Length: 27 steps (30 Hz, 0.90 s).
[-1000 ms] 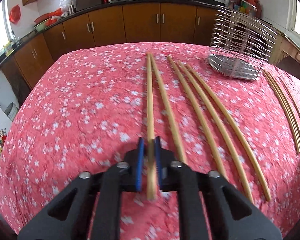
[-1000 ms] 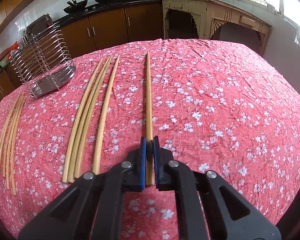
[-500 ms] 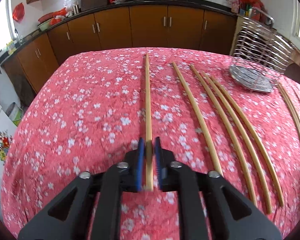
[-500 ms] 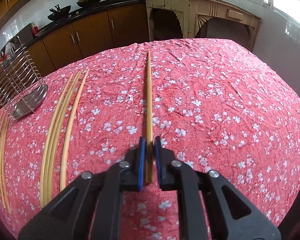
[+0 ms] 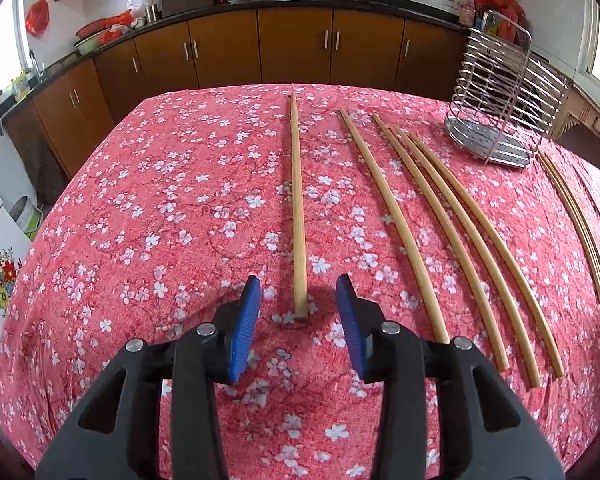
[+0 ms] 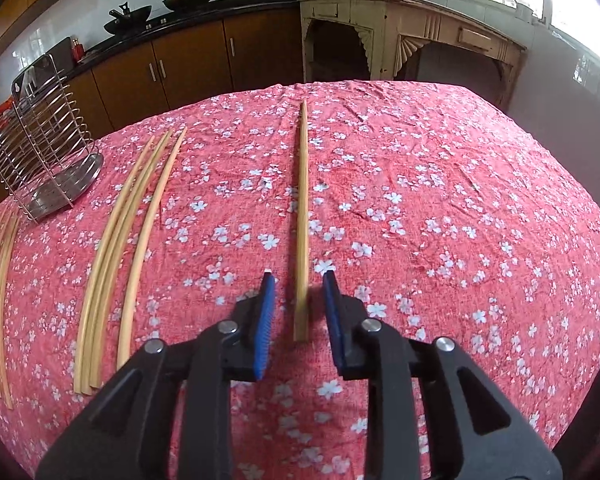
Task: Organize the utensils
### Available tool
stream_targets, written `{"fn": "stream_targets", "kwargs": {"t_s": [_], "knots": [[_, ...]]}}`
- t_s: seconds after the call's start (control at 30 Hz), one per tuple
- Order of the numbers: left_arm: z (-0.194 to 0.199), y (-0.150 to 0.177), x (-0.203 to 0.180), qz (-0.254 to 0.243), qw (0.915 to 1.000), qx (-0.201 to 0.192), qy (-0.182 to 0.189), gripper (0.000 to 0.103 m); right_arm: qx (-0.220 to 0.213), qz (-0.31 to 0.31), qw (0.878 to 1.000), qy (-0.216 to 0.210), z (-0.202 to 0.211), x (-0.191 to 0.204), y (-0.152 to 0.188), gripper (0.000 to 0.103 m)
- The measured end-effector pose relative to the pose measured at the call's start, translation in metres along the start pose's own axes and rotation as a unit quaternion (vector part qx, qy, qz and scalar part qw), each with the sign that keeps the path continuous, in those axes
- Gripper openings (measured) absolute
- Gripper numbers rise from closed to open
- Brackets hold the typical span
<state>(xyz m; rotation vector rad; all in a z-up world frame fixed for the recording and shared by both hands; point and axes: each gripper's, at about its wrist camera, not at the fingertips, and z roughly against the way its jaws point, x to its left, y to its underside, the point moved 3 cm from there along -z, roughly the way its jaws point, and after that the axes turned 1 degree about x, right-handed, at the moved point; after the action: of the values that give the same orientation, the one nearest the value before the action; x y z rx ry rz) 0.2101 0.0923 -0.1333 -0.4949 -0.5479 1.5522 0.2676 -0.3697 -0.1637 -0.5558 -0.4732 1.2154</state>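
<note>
Left gripper (image 5: 299, 302) just opened wider — stick (image 5: 297, 200) lying loose between blue pads, centre frame, on red cloth (image 5: 140, 220). Right gripper (image 6: 298, 300) same — just opened, second stick (image 6: 302, 216) loose between pads. Rack (image 5: 500, 112) upper right.

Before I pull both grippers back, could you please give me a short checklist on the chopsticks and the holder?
1. Left gripper free of its chopstick: ok; its jaws have just been opening and the pads stand clear.
2. Right gripper free of its chopstick: ok, likewise.
3. Both chopsticks lying flat on the tablecloth: ok.
4. Wire holder upright: ok.
5. Other chopsticks already inside the holder: not ok.
</note>
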Motion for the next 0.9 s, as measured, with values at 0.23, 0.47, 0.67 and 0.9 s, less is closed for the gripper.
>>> {"fn": "stream_targets", "kwargs": {"t_s": [0.23,0.47,0.67,0.9], "knots": [[0.005,0.006,-0.006,-0.010,0.9999,-0.001,0.000,0.027,0.000,0.006,1.000,0.001,0.006,0.003,0.008,0.021],[0.010,0.015,-0.015,-0.029,0.9996,-0.002,-0.001,0.014,0.000,0.008,1.000,-0.003,0.008,0.006,0.011,0.009],[0.010,0.013,-0.018,-0.034,0.9994,-0.002,-0.003,0.007,-0.006,0.000,1.000,-0.018,0.014,0.002,0.012,0.008],[0.047,0.006,-0.007,-0.026,0.9978,-0.060,-0.010,0.007,-0.085,0.023,0.996,-0.010,0.063,0.001,0.008,0.008]]}}
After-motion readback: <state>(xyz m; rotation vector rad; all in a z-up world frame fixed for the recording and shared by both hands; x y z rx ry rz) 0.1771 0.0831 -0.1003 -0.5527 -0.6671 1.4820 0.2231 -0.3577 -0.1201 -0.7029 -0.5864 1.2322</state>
